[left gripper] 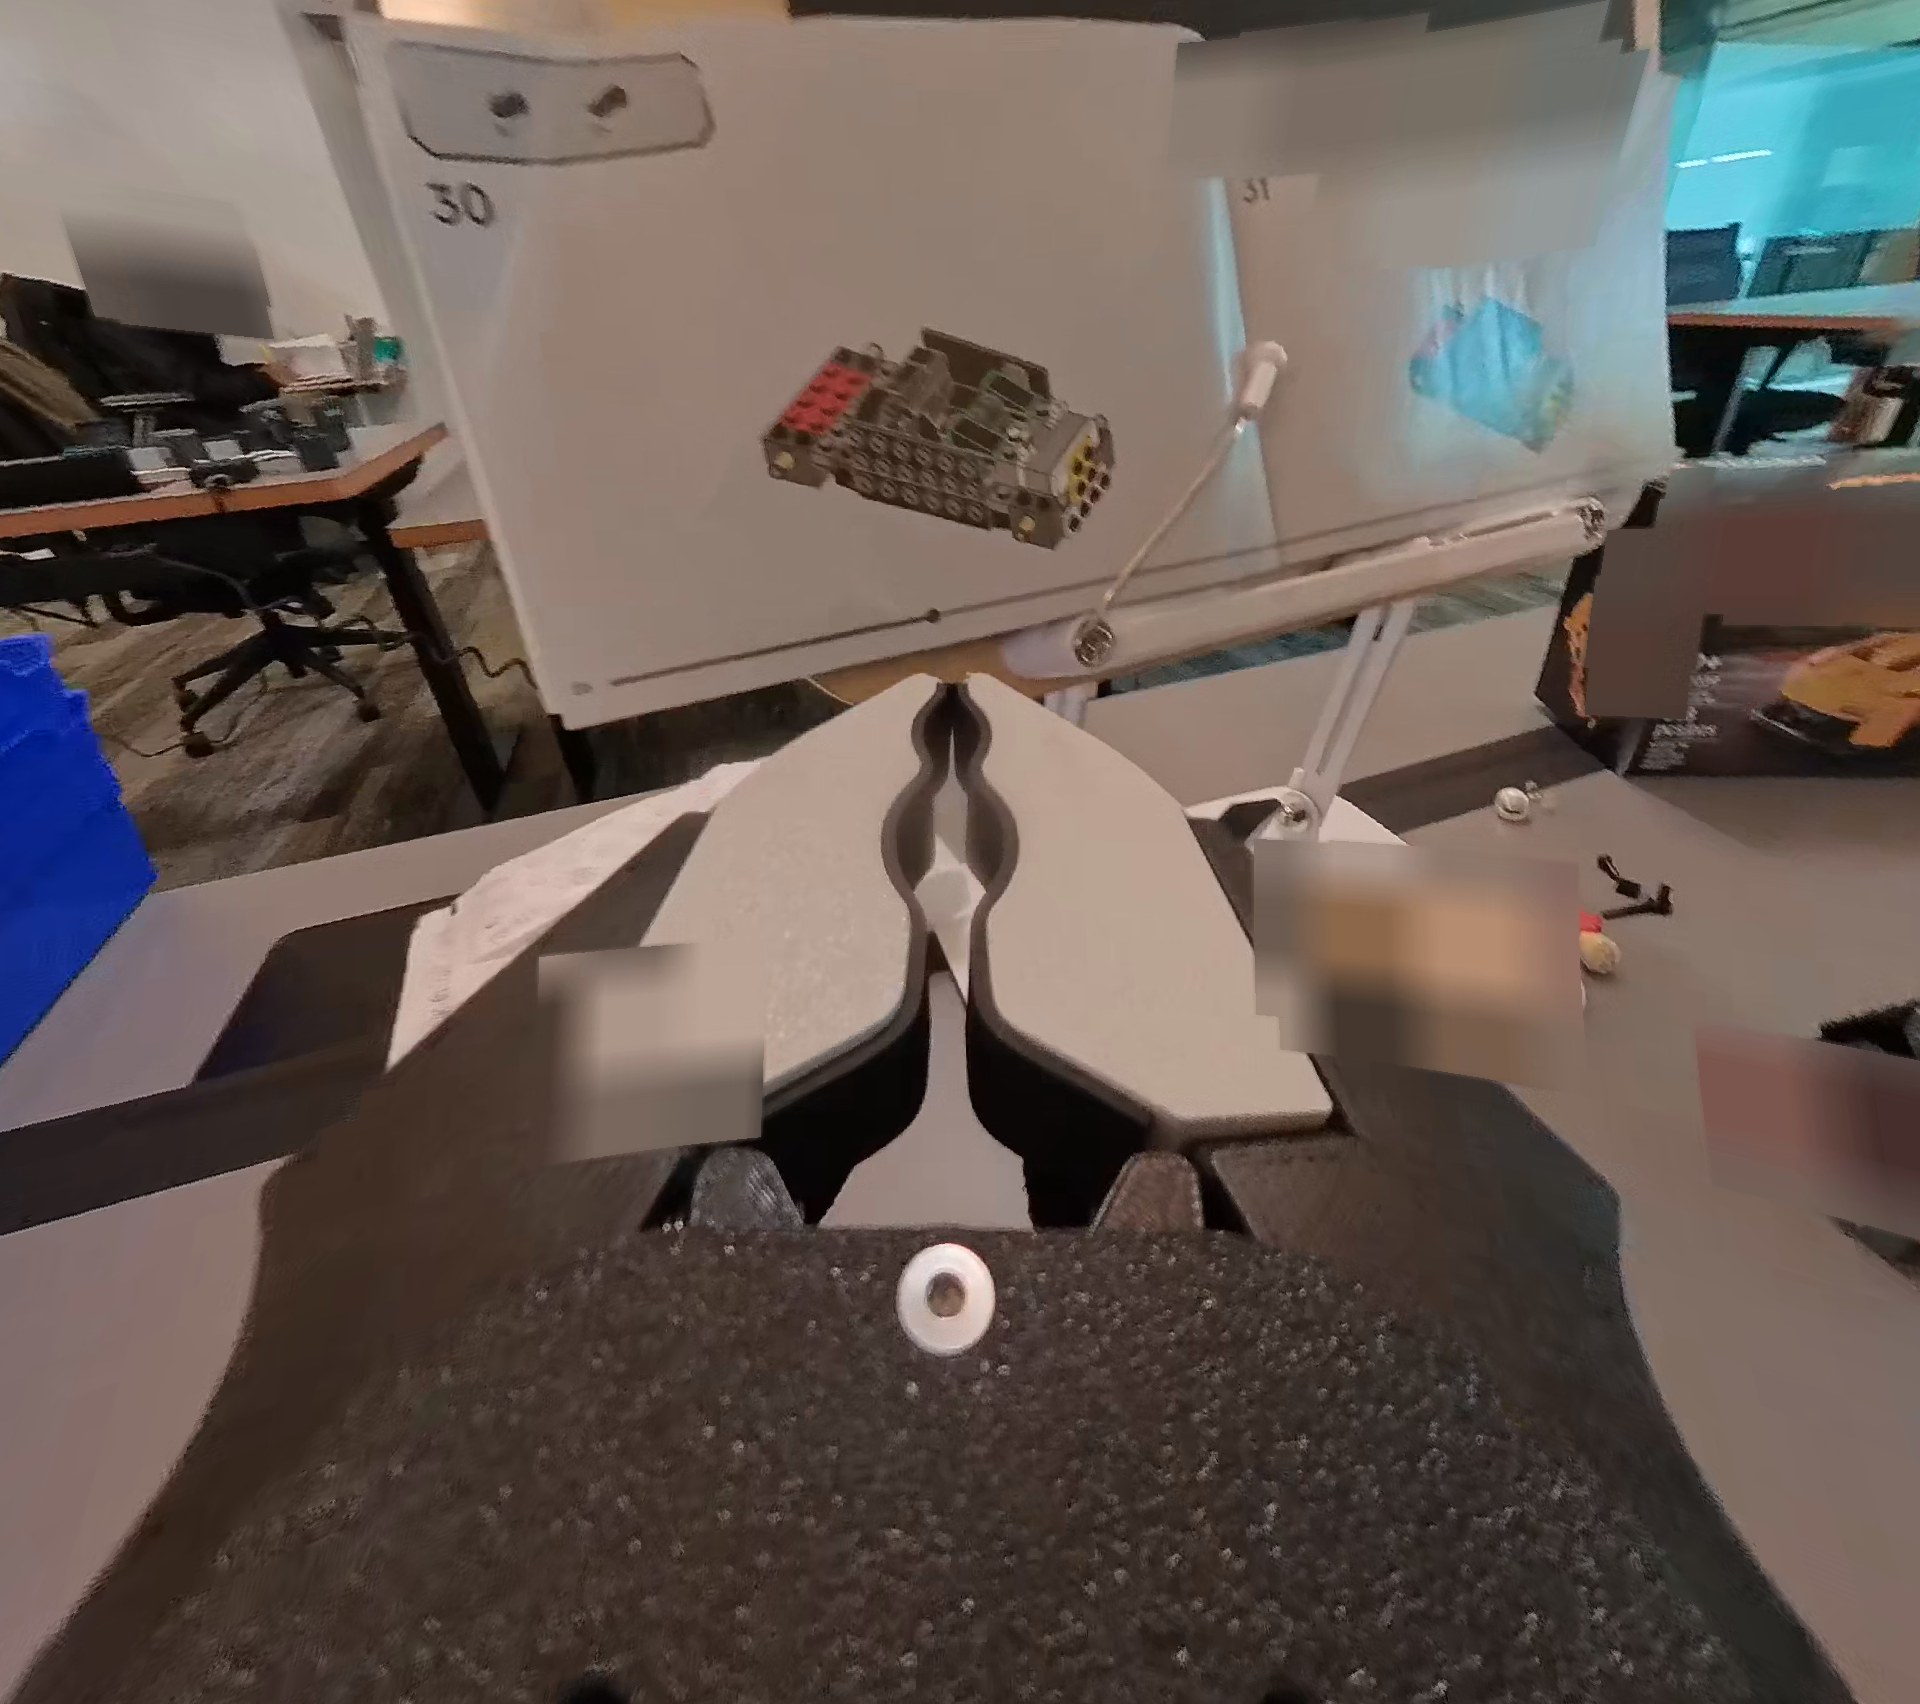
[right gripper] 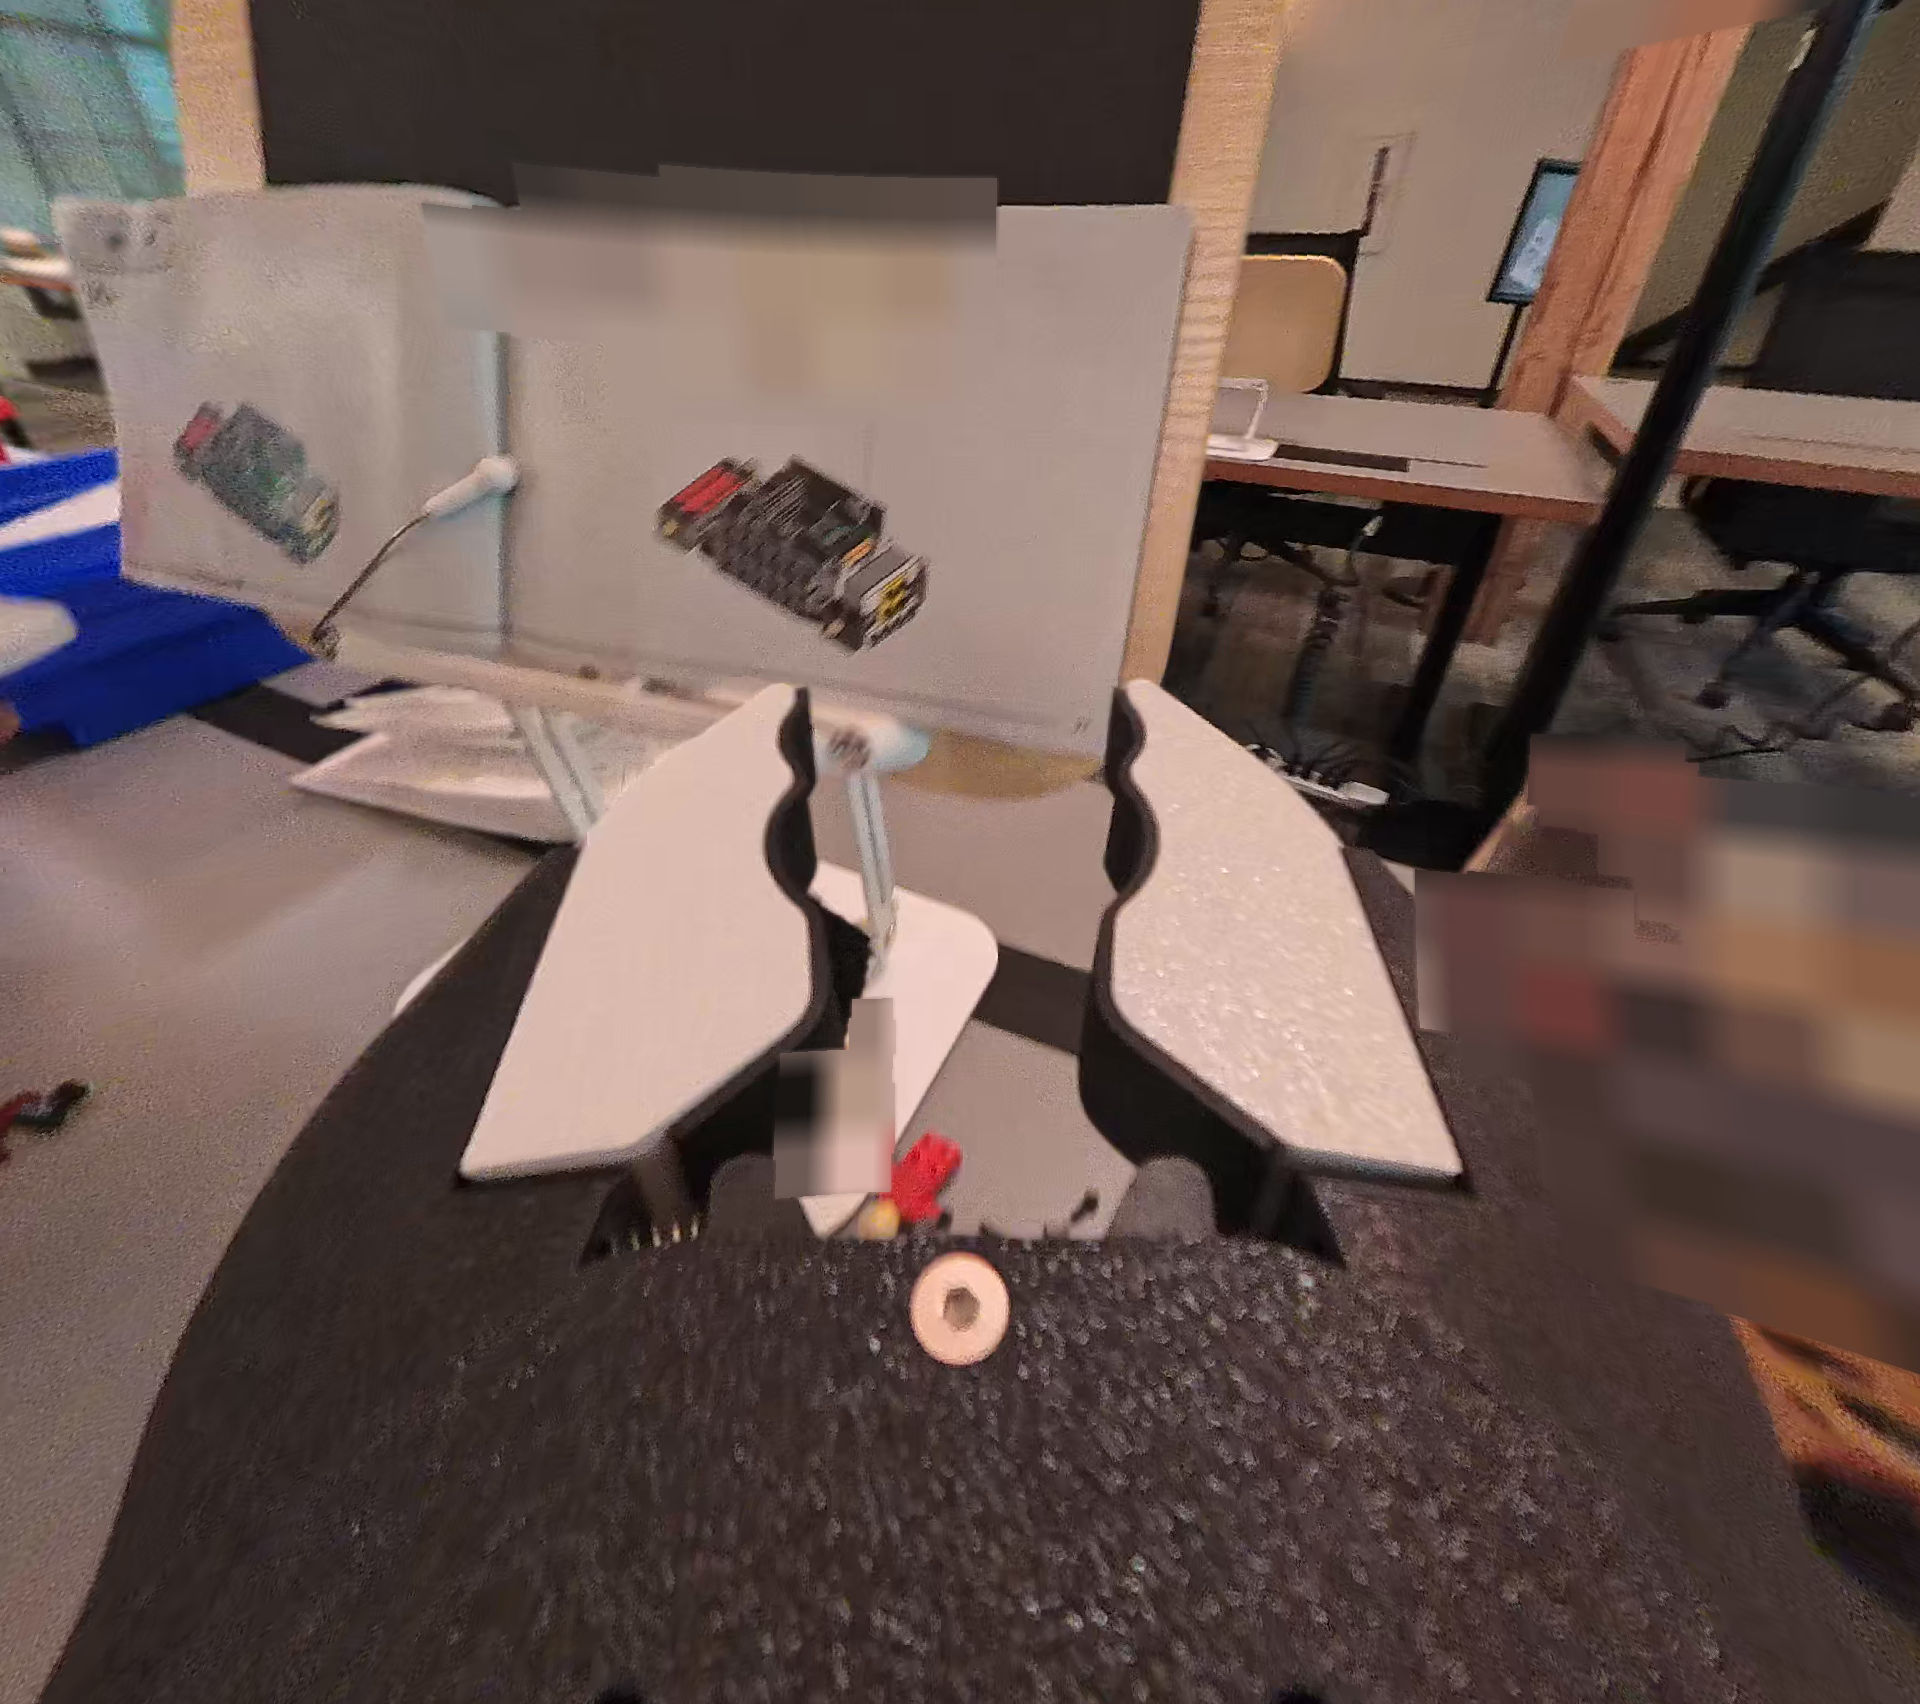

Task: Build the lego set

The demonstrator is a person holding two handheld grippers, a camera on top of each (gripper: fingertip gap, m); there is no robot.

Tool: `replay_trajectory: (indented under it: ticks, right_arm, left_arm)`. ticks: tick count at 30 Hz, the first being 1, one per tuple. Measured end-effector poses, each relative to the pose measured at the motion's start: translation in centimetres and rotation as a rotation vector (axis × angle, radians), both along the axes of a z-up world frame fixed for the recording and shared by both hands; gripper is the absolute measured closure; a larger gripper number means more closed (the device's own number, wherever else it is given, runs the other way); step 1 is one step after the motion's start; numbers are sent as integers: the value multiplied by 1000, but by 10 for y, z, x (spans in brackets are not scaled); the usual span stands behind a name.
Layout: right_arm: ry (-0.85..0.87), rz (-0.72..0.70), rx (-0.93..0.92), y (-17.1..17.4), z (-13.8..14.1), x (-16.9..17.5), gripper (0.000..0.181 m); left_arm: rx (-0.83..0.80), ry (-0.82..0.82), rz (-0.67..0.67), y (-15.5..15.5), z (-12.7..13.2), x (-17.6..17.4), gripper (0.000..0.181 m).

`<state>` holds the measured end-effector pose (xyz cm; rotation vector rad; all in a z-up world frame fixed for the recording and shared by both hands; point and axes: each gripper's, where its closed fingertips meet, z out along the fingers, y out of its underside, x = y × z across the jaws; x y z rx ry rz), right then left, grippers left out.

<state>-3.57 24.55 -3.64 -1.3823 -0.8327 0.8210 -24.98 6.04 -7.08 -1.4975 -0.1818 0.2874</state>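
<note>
The left gripper [left gripper: 951, 704] is clenched, tips touching, w/ nothing between them; the right gripper [right gripper: 956, 704] is released, fingers wide apart, empty. Both face the instruction booklet [left gripper: 831, 283], propped upright on a white stand [left gripper: 1340, 698] at the table [left gripper: 1714, 833] back. A small red lego piece [right gripper: 923, 1174] lies on the table near the right gripper's base, blurry.

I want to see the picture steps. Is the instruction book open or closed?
Open. The instruction book stands propped on a white stand, with two pages spread side by side.
</note>
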Motion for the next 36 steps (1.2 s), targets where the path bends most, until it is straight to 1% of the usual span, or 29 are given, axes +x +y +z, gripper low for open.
replay_trajectory:
  ticks: [3,5,7,9,14,17,21,26,30,36]
  right_arm:
    - [-20,-58,40,-39,-10,20,148]
    - [-24,-97,70,-58,-13,28,160]
    - [-8,-97,97,-74,-11,28,174]
    - [-9,-92,115,-82,-10,22,181]
    - [-31,-55,89,-94,-25,13,181]
    - [-41,-44,96,-97,-25,14,181]
    - [-40,-38,112,-97,-22,16,181]
    - [-58,-3,97,-98,-36,8,181]
    - [-76,3,106,-98,-43,5,181]
    - [-78,13,132,-103,-40,6,181]
  left_arm:
    - [16,6,44,-3,10,-7,181]
    - [25,22,77,-5,17,-11,181]
    - [36,29,110,-7,25,-16,181]
    - [52,25,143,-8,35,-23,181]
    - [101,-6,219,-2,63,-46,181]
    - [118,-6,266,8,75,-59,181]
    - [104,33,301,17,80,-71,181]
    - [114,48,314,20,81,-84,181]
    - [134,64,307,19,83,-81,181]
    - [130,83,315,15,84,-78,181]
